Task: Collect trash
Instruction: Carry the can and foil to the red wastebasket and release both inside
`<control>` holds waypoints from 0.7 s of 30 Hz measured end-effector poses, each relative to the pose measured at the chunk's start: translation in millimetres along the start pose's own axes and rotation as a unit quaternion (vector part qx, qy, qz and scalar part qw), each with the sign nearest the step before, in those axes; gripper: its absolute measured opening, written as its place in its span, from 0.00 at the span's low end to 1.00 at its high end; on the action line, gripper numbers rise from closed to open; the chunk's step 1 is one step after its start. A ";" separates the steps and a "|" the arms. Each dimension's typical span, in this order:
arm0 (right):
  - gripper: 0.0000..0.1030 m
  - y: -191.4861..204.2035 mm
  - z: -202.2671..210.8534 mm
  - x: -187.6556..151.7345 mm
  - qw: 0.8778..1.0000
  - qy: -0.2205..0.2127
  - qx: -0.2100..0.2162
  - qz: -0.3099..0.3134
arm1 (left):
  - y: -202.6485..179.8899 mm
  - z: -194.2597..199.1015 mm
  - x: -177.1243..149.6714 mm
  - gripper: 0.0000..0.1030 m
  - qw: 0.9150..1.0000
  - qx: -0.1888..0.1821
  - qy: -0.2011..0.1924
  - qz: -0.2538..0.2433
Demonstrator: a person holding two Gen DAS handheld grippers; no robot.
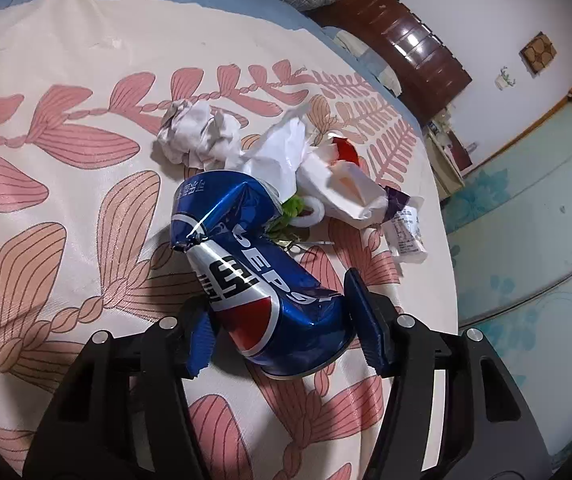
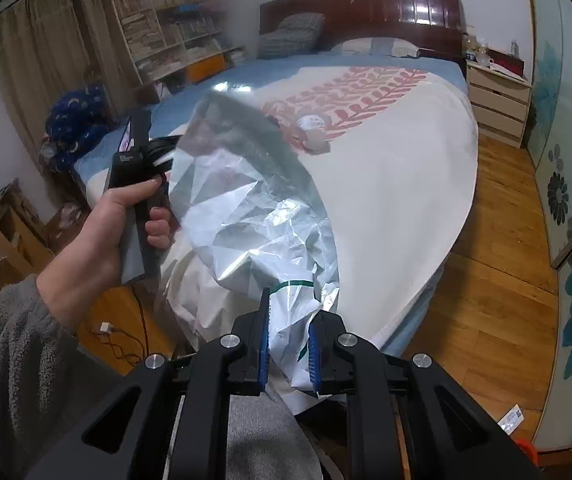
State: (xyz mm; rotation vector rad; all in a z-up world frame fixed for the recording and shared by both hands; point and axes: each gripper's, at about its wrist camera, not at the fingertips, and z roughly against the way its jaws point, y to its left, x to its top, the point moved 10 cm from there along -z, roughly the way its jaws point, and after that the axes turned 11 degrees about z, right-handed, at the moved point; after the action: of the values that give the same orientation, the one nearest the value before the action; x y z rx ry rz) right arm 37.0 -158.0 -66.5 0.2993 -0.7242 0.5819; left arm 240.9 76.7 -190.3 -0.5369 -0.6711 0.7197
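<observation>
In the left wrist view my left gripper [image 1: 282, 324] is shut on a crushed blue Pepsi can [image 1: 246, 264], its blue pads pressing both sides of the can's lower end just above the leaf-patterned bedspread [image 1: 66, 200]. Behind the can lie crumpled white tissue [image 1: 198, 136], white wrappers [image 1: 326, 176] and a small labelled packet [image 1: 406, 232]. In the right wrist view my right gripper [image 2: 288, 336] is shut on the edge of a translucent plastic bag [image 2: 254, 200], held up over the bed's corner. The left hand with its gripper handle [image 2: 134, 184] is beside the bag.
A dark wooden headboard [image 2: 366, 8] and pillows stand at the far end of the bed. A nightstand [image 2: 498, 96] is at the right. A bookshelf [image 2: 166, 28] fills the left wall. Wooden floor [image 2: 486, 264] runs along the bed's right side.
</observation>
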 end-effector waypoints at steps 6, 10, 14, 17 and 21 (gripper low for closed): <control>0.16 -11.6 5.9 14.4 1.000 -0.021 0.003 -0.013 | -11.5 40.6 -5.4 0.55 0.999 0.003 -0.039 -0.028; 0.16 -28.2 36.8 23.5 0.998 -0.052 0.001 -0.025 | -32.9 100.2 -18.5 0.51 0.996 -0.014 -0.069 -0.057; 0.16 -77.3 101.5 32.4 0.993 -0.104 -0.034 -0.043 | -77.3 157.4 -39.7 0.48 0.991 -0.049 -0.089 -0.092; 0.16 -131.0 154.4 26.2 0.986 -0.133 -0.079 -0.060 | -130.1 186.2 -60.6 0.48 0.984 -0.077 -0.097 -0.128; 0.16 -215.6 210.6 -12.3 0.973 -0.137 -0.163 -0.091 | -228.2 203.5 -120.0 0.47 0.967 -0.131 -0.071 -0.205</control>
State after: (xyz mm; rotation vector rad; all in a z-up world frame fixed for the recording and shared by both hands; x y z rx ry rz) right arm 45.2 -430.4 63.0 0.1379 -1.0334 0.2417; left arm 123.0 -113.9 49.8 -0.5678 -0.9852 0.2818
